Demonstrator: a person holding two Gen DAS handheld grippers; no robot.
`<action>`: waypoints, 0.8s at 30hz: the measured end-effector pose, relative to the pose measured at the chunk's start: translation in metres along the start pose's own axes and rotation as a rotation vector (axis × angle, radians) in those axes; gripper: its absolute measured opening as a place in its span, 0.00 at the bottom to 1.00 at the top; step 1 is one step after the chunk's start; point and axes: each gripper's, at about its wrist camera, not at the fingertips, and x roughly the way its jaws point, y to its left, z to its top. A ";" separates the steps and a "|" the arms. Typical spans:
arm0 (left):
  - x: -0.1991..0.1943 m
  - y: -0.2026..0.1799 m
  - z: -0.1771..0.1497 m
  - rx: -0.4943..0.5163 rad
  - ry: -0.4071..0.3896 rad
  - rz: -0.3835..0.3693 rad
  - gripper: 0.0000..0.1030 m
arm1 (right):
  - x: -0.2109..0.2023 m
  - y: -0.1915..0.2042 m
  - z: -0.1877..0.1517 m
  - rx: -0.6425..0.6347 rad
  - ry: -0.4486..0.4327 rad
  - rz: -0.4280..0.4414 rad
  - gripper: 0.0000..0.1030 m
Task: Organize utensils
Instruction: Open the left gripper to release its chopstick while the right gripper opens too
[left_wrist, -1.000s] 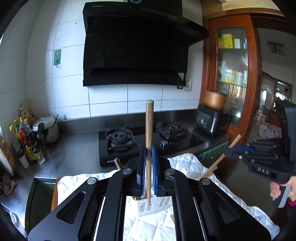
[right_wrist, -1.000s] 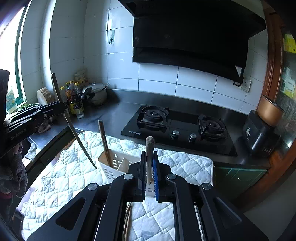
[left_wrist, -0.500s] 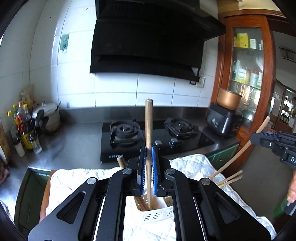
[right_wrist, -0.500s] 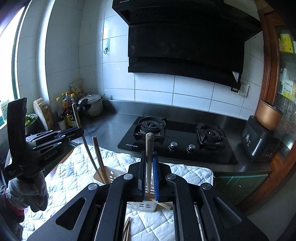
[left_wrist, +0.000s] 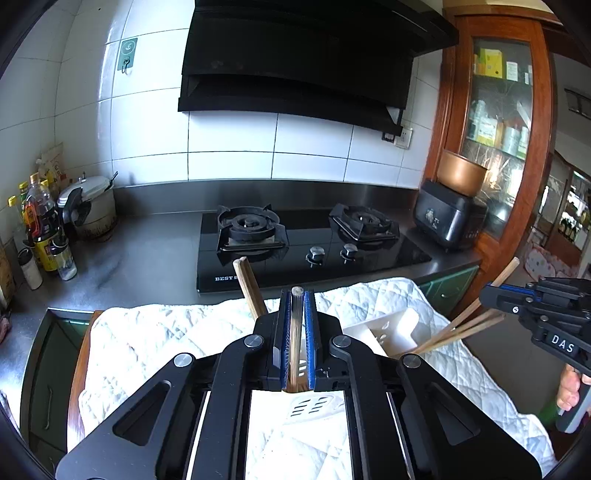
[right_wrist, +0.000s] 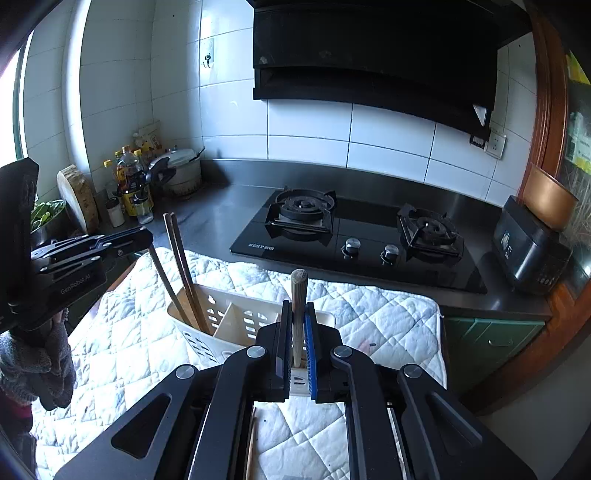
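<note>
Left view: the left gripper (left_wrist: 296, 339) clamps a chopstick (left_wrist: 296, 332) upright over the white caddy (left_wrist: 391, 328) — others already stand inside; right view: the right gripper (right_wrist: 297, 347) pinches another chopstick (right_wrist: 298, 314) above it — both yet to drop.

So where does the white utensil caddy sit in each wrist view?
Left wrist: the white utensil caddy shows at centre right, just beyond the fingers, on the quilted cloth.
Right wrist: the caddy shows left of centre, ahead of the fingers, chopsticks standing in it.
Shared landmark: the black gas hob.
</note>
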 end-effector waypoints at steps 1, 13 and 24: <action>0.000 -0.001 -0.001 0.003 0.001 -0.001 0.06 | 0.001 0.000 -0.001 0.002 0.004 -0.001 0.07; -0.019 -0.009 -0.006 0.044 -0.037 0.011 0.48 | -0.023 -0.002 -0.010 0.007 -0.042 -0.012 0.25; -0.069 -0.006 -0.032 0.022 -0.064 0.007 0.70 | -0.067 0.001 -0.059 0.032 -0.073 -0.015 0.50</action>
